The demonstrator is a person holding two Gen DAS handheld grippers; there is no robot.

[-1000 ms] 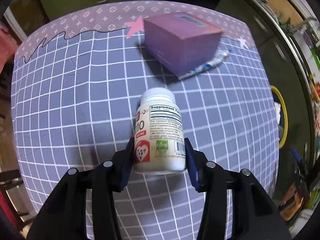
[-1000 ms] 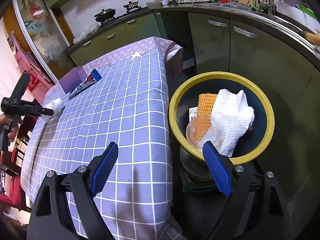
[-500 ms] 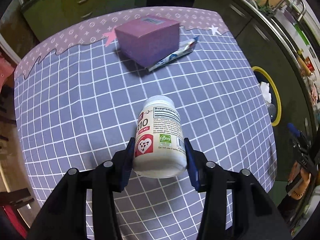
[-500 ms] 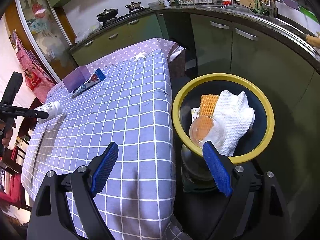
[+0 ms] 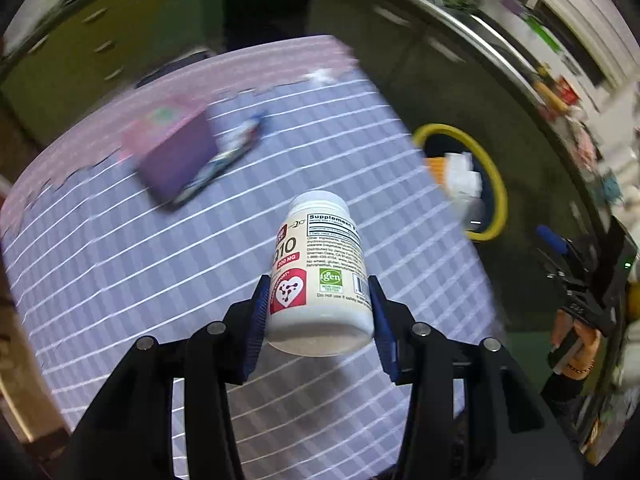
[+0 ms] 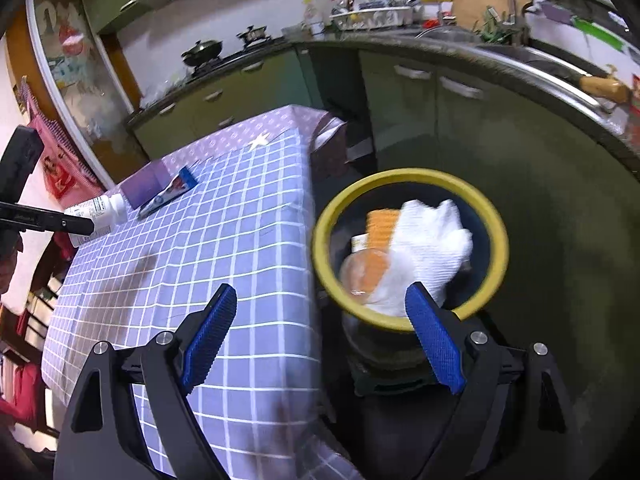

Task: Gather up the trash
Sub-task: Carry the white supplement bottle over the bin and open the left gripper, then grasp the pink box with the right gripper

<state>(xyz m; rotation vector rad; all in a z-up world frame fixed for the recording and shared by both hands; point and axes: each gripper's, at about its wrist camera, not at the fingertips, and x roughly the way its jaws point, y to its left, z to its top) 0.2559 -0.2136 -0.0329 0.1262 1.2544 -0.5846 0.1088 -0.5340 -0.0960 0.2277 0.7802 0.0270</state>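
Left tongs [image 5: 318, 312] pinch the supplement bottle [image 5: 318, 268] above the checked surface [image 5: 120, 280]; right tongs [image 6: 324, 336] spread, empty
Carry step: next, over the yellow-rimmed bin [image 5: 494, 176] beside the surface, then release

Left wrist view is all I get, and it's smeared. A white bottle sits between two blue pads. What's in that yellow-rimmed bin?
Observer: The right wrist view shows the bin sharply. A crumpled white paper towel lies on top of the other trash.
Operator: Is the other gripper carrying anything?
Observer: No. The right gripper is wide open with nothing between its pads.
Operator: What's the streak beside the purple blur?
Observer: A blue, white and red tube, probably toothpaste, lying flat beside a purple box.
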